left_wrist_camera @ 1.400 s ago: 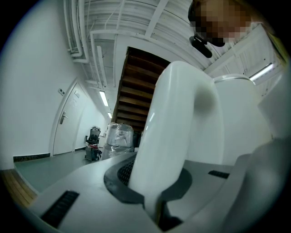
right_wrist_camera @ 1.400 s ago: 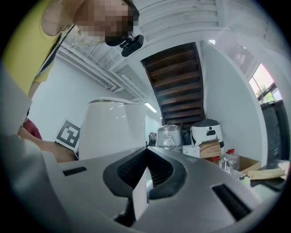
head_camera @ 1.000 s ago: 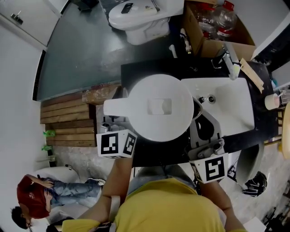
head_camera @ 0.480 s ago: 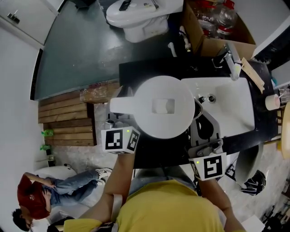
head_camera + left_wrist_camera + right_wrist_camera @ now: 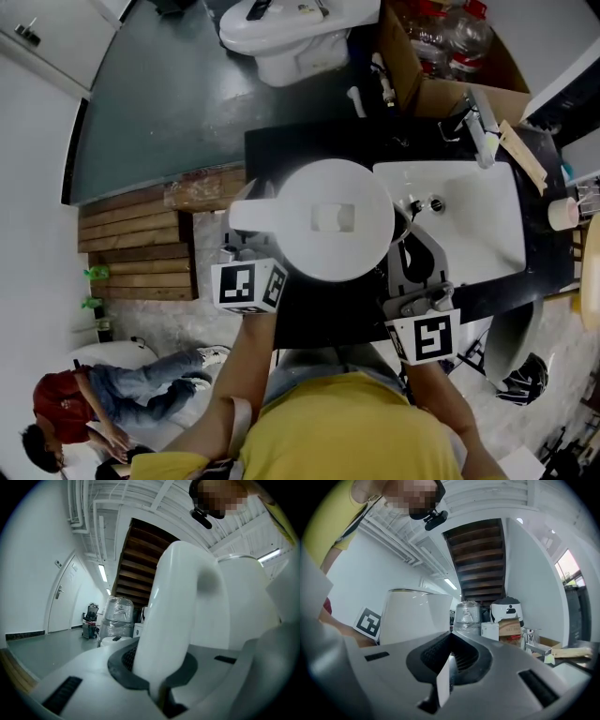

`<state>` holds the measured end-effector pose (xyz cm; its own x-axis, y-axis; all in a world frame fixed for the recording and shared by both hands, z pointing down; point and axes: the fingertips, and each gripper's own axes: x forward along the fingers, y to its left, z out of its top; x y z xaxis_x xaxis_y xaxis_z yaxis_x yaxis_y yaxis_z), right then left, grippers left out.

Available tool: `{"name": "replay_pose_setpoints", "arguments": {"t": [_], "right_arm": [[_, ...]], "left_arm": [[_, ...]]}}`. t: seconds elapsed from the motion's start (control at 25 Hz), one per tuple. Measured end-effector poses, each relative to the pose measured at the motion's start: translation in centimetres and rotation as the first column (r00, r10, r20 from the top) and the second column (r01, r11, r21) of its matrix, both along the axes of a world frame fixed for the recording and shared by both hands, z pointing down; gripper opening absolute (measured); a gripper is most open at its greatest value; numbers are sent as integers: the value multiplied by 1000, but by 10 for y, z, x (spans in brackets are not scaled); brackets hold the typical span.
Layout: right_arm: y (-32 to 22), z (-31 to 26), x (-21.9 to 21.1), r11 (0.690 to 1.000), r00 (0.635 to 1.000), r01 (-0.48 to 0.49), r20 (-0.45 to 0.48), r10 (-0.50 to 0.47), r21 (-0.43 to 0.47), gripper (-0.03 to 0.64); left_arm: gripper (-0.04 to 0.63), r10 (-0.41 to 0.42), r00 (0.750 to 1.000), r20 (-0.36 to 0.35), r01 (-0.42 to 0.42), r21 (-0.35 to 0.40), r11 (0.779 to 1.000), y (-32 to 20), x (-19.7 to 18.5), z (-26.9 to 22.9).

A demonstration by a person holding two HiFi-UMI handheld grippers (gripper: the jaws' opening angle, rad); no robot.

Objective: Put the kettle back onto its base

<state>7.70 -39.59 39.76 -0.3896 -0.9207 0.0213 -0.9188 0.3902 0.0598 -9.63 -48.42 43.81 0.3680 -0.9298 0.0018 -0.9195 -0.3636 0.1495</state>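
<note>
Two grippers flank the kettle [image 5: 333,220] in the head view, which looks straight down on its lid above the dark worktop [image 5: 319,314]. The handle [image 5: 251,216] sticks out at 9 o'clock. The left gripper [image 5: 242,255] comes up to it from 6 o'clock, a sensible hold for carrying the weight level. The right gripper [image 5: 410,251] lies close by the body at 3 to 4 o'clock, between kettle and sink [image 5: 478,220], likely to steady it for a straight set-down. The base cannot be seen. I judge it lies under the kettle, whose wide body covers that patch of worktop, so this view does not tell whether the kettle hangs above the base or sits on it.

From the left gripper view, the fingers are nearly closed and clamped on the handle [image 5: 180,620], which rises between them. The kettle's body fills 3 o'clock. Its underside and the worktop are cut off.

From the right gripper view, the fingers are drawn together on a thin white sliver [image 5: 443,686] standing upright in the seam. I cannot make out what it is, or whether it belongs to the kettle. The kettle [image 5: 415,616] stands apart at 10 o'clock, its foot hidden behind the gripper's own body.
</note>
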Motion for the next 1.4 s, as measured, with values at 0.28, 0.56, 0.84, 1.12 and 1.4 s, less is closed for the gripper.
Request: {"name": "replay_pose_setpoints", "arguments": {"t": [0.28, 0.56, 0.84, 1.12, 1.4], "right_arm": [[-4, 1, 1, 1000, 1000, -20, -10, 20, -9, 5], [-3, 4, 3, 999, 998, -39, -45, 38, -17, 4], [-1, 6, 6, 999, 998, -41, -50, 39, -29, 5], [16, -1, 11, 999, 998, -43, -45, 42, -28, 5], [49, -16, 6, 1000, 999, 0, -33, -1, -4, 4]], "left_arm": [[20, 14, 998, 65, -12, -31, 999, -2, 3, 5], [46, 64, 987, 147, -52, -87, 995, 2, 9, 9], [163, 42, 984, 171, -18, -137, 990, 18, 0, 9], [169, 9, 983, 182, 27, -198, 980, 52, -16, 7], [167, -5, 988, 154, 32, -169, 985, 97, -19, -17]]}}
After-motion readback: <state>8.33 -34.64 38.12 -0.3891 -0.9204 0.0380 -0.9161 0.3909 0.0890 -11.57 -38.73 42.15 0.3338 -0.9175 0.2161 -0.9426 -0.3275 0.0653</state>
